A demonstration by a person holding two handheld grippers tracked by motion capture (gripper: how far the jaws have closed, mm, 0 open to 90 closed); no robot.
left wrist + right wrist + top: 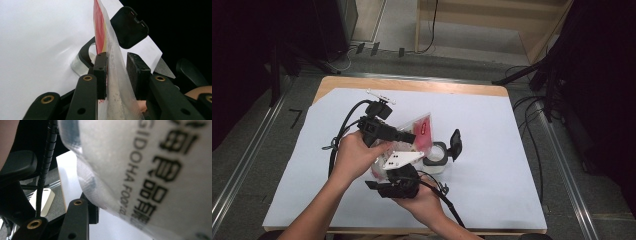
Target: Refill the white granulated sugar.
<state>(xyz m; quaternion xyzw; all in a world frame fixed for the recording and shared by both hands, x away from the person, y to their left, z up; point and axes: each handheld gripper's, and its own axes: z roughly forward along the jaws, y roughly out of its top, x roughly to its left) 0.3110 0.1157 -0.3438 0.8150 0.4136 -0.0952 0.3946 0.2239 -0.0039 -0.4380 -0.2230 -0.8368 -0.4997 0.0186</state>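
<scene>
While our left gripper [116, 72] pinches the bag [113, 75] edge, it hangs just left of the jar [435, 155]; right gripper [399, 182] grip unclear.

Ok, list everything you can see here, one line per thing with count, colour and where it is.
bag: one, clear plastic with a red patch, held up over the table's middle between both tongs
jar: one, clear with a black rim, on the sheet just right of the bag
lid: one, black, flipped open at the jar's right side
sheet: one, white, covering most of the tabletop
table: one, wooden, edge showing at the far side
cables: several, black, on the floor to the right
left tongs: black, jaws either side of the bag
right tongs: black, under the bag's near end
hands: two, gripping the tongs
</scene>
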